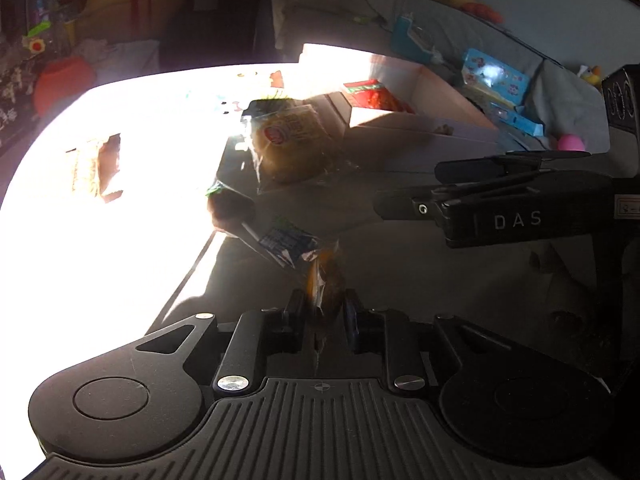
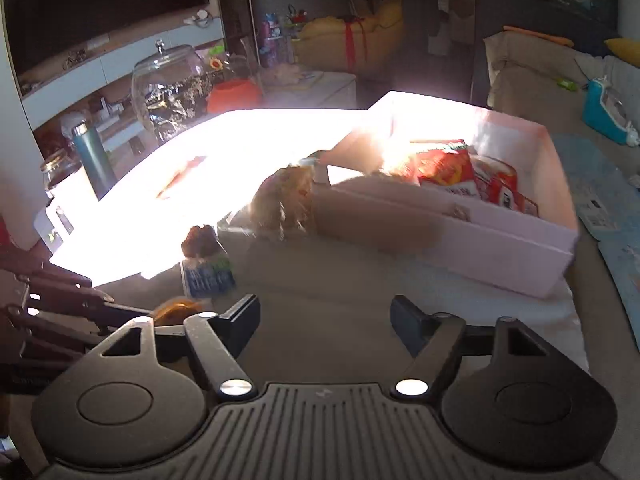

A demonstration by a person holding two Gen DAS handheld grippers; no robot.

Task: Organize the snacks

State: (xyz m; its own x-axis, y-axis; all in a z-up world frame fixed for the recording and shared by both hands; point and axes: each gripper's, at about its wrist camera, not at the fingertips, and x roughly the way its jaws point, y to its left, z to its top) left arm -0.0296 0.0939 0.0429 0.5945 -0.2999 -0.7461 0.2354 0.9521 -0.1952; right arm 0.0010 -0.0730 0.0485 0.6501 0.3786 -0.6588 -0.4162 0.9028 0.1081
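Left wrist view: left gripper [image 1: 320, 306] jaws clamped on clear pastry wrapper [image 1: 326, 280], low centre; thin hold, could slip or tear. Right gripper [image 2: 325, 314] jaws apart, empty. Pink box [image 2: 500, 236] upper right, near wall a snag risk. Bread packet [image 2: 286, 200] beside it. Shaded bench [image 2: 320, 280] between offers room.

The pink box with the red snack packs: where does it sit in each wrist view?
Left wrist: pink box upper centre-right, behind the right gripper.
Right wrist: pink box right of centre, beyond the open fingers.
Shared landmark: the clear-wrapped bread bag, just off the box's left corner.
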